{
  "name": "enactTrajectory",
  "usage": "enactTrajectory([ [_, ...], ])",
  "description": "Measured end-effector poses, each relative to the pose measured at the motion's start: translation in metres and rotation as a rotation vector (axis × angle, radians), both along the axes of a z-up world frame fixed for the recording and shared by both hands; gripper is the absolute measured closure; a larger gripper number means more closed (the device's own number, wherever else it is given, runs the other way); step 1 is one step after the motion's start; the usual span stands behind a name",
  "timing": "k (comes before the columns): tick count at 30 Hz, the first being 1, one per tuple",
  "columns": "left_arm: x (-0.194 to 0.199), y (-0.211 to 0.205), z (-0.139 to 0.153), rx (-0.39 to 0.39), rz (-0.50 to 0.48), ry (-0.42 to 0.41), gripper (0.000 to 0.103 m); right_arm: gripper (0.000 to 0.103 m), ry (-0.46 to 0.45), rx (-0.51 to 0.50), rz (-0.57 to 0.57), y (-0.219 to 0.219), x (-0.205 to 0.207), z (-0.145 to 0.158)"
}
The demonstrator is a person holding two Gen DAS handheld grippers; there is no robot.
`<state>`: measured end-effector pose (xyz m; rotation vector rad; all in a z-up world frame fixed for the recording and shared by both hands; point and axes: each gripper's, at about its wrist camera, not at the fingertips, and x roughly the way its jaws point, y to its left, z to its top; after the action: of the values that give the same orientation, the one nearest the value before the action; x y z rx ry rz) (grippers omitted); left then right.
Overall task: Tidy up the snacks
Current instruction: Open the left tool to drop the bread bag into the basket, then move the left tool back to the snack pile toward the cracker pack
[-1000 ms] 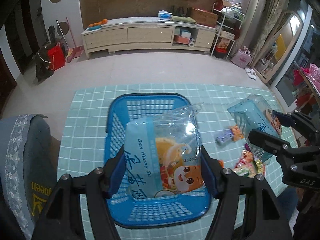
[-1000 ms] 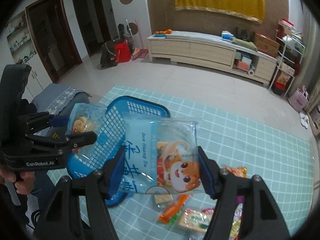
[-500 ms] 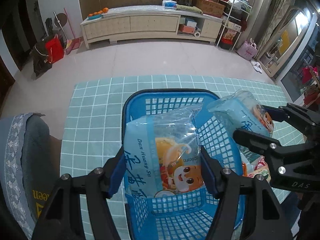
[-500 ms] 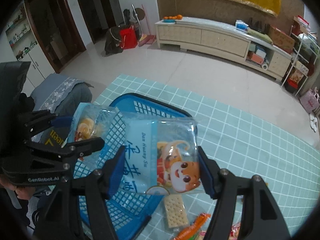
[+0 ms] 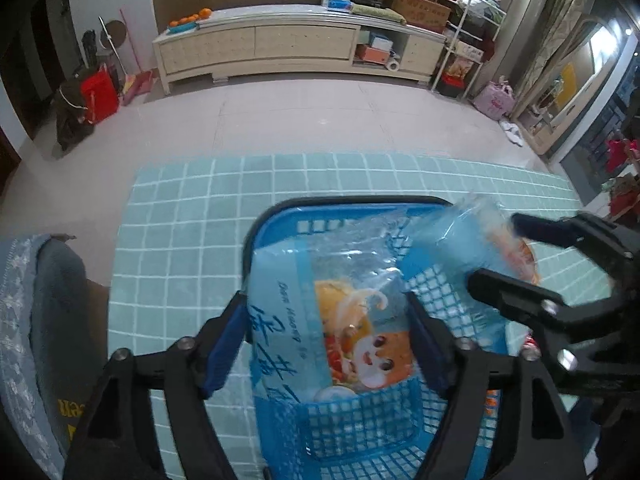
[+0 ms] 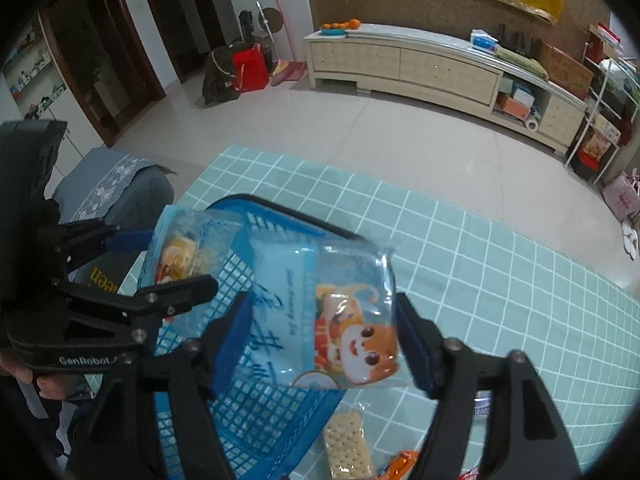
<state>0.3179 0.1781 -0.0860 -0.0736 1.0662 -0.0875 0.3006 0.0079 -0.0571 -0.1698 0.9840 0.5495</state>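
snack bags, two alike, are each gripped over a blue plastic basket (image 5: 360, 412). the left tool (image 5: 332, 344) is clamped on a glossy light-blue snack bag (image 5: 320, 320), its blue-padded fingers (image 5: 224, 344) pressing both side edges. the bag is a soft, puffy pillow shape with a clear crinkled top, dark script down one side and an orange cartoon face near the bottom. it hangs inside the basket opening, its lower edge hidden behind the near lattice wall.

the right tool (image 6: 324, 340) is clenched the same way on a second snack bag (image 6: 332, 320) of the same print, held above the basket's right rim (image 6: 320, 224), partly over the basket and partly over the desk. in the left wrist view this bag is blurred.

the basket is rectangular with rounded corners, a dark rim and open grid walls. it sits on a desk (image 5: 180, 208) covered with a pale teal cloth (image 6: 500, 280) crossed by white grid lines. bare cloth stretches beyond the basket to the far edge.

just right of the basket lies a flat, rectangular cracker pack (image 6: 348, 444), dotted and cream coloured, with an orange wrapper (image 6: 400, 464) beside it. a grey cushioned seat (image 5: 36, 320) stands off the desk's left edge.
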Motion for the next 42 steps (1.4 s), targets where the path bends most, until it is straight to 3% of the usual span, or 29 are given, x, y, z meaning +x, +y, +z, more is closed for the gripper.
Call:
enactTrajectory([
  [2,-0.001,-0.001,0.0,0.043,0.009,-0.013,0.02,0.004,-0.029,-0.004,-0.02,-0.003,-0.001,0.003],
  [6,-0.005,-0.002,0.0,0.048,0.011,-0.013,0.02,0.001,-0.072,-0.021,-0.07,-0.012,-0.003,0.011],
  [19,-0.045,-0.014,0.031,-0.016,0.028,-0.062,0.02,0.001,-0.04,0.007,-0.12,-0.051,-0.026,0.026],
  [36,-0.116,-0.078,0.08,-0.029,-0.052,-0.173,0.02,0.001,-0.066,0.045,-0.187,-0.116,-0.092,0.058],
  [42,-0.129,-0.106,0.084,-0.021,-0.081,-0.19,0.019,0.001,-0.07,0.053,-0.224,-0.151,-0.115,0.06],
])
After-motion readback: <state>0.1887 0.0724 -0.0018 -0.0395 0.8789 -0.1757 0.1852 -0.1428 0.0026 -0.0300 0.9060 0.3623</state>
